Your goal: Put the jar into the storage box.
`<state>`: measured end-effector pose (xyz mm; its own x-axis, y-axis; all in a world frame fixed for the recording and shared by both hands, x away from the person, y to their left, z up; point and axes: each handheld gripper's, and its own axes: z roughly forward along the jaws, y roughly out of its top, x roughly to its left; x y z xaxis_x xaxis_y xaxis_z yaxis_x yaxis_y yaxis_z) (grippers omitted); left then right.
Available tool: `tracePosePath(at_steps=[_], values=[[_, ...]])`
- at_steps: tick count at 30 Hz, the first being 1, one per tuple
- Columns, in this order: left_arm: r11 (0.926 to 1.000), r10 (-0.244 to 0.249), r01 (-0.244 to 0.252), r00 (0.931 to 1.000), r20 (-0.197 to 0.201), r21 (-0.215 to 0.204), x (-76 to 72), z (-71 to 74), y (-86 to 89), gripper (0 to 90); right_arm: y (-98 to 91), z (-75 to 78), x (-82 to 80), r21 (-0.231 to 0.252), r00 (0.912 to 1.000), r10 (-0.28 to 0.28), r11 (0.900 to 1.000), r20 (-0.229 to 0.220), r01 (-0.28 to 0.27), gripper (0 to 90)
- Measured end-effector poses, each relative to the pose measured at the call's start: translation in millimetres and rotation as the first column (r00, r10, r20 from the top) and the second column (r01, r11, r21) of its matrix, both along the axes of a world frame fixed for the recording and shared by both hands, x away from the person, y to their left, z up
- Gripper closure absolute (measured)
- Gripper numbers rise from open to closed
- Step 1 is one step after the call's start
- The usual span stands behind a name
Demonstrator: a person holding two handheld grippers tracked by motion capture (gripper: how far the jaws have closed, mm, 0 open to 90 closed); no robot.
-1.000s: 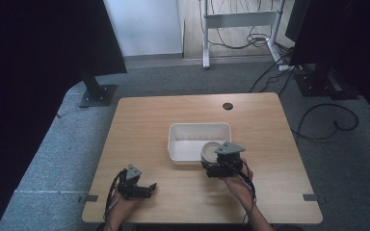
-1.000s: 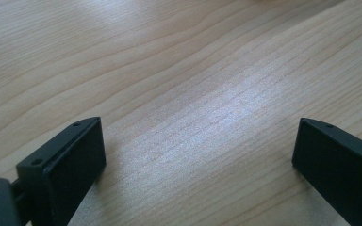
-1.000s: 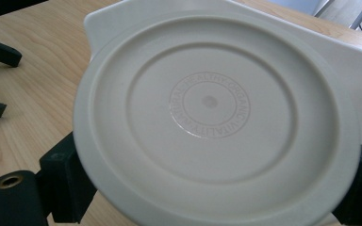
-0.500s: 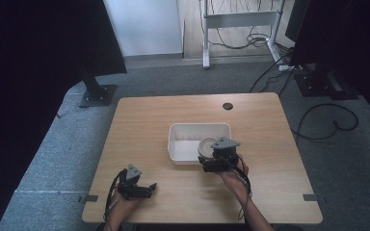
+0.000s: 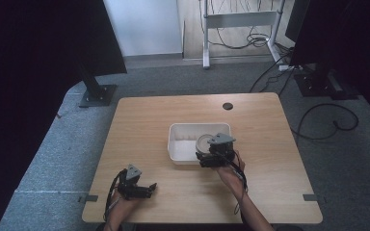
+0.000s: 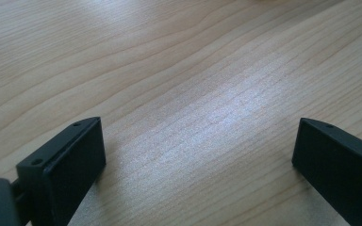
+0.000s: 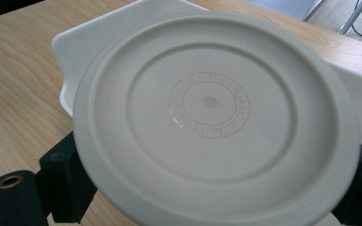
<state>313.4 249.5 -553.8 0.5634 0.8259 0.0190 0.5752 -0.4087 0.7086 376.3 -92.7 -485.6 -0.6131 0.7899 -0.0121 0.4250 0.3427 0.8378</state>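
A round cream plate (image 7: 212, 108) with an embossed ring of lettering stands tilted between the jaws of my right gripper (image 7: 212, 188), which is shut on its rim. In the high view the plate (image 5: 204, 142) hangs over the right end of a white rectangular tray (image 5: 173, 144), with the right gripper (image 5: 208, 155) at the tray's near right corner. The tray's rim (image 7: 75, 42) shows behind the plate. My left gripper (image 5: 148, 188) rests near the table's front left, and its jaws (image 6: 198, 165) stand wide open over bare wood.
The wooden table (image 5: 139, 125) has a dark round cable hole (image 5: 228, 106) at the back. Black stands (image 5: 96, 94) and loose cables (image 5: 318, 120) lie on the grey floor around it.
My right gripper has carried the plate a little to the left and away from the person, further over the tray. The left gripper has stayed put.
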Motion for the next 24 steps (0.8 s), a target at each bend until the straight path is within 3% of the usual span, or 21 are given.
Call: tracePosePath(at_steps=[24], values=[[1.0,0.0,0.0,1.0,-0.001,0.0,-0.1,0.0,0.0,3.0,14.8,-22.4,21.9,-0.043,0.9991,-0.038,0.9984,-0.02,0.037,9.3]])
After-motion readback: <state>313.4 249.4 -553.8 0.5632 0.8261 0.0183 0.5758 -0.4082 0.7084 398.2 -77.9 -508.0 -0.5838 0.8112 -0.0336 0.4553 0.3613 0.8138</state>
